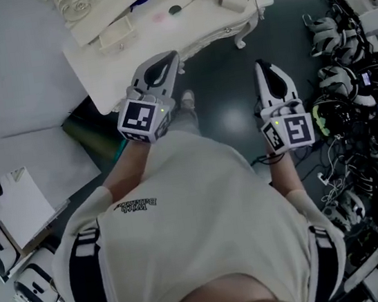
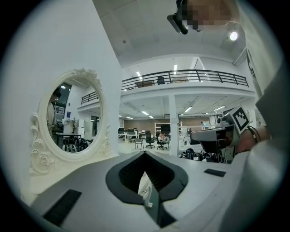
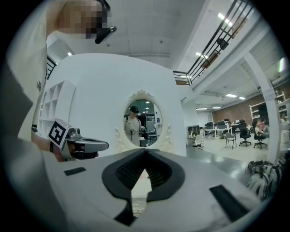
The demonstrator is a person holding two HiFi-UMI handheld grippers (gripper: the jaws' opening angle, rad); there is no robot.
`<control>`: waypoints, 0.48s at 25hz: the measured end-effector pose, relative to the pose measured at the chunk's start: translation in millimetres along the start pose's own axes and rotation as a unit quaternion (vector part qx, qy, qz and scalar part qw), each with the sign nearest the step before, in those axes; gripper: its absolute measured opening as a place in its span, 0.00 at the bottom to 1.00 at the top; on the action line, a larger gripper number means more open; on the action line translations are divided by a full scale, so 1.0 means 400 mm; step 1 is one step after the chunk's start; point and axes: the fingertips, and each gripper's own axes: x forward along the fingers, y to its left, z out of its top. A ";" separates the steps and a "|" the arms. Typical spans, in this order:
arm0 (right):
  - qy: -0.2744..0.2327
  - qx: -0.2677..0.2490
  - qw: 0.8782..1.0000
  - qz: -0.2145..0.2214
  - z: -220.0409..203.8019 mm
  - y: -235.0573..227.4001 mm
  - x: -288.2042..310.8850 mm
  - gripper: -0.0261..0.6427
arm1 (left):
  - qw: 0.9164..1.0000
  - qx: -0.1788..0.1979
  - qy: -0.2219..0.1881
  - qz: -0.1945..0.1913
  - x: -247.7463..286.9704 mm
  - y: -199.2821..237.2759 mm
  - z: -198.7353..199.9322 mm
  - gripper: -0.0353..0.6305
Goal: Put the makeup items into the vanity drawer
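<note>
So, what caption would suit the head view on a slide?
Person holds the shut, empty left gripper and right gripper out toward a white vanity table.

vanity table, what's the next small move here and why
Probably bring both forward to the vanity table: the left gripper and right gripper are shut and empty, and the small items lie on its top, beyond both.

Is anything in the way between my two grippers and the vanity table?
Nothing visible. Both the left gripper and the right gripper are shut and empty, and only bare dark floor lies between them and the vanity table.
</note>
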 end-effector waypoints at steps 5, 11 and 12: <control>0.011 -0.005 1.000 -0.005 0.022 -0.030 0.168 0.05 | 1.000 -0.006 0.004 -0.006 0.097 0.142 0.009 0.07; 0.021 -0.014 1.000 -0.010 0.025 -0.088 0.341 0.04 | 1.000 -0.023 0.002 -0.015 0.223 0.269 -0.003 0.07; 0.020 -0.016 1.000 -0.011 0.027 -0.092 0.368 0.05 | 1.000 -0.021 0.001 -0.018 0.238 0.288 -0.004 0.07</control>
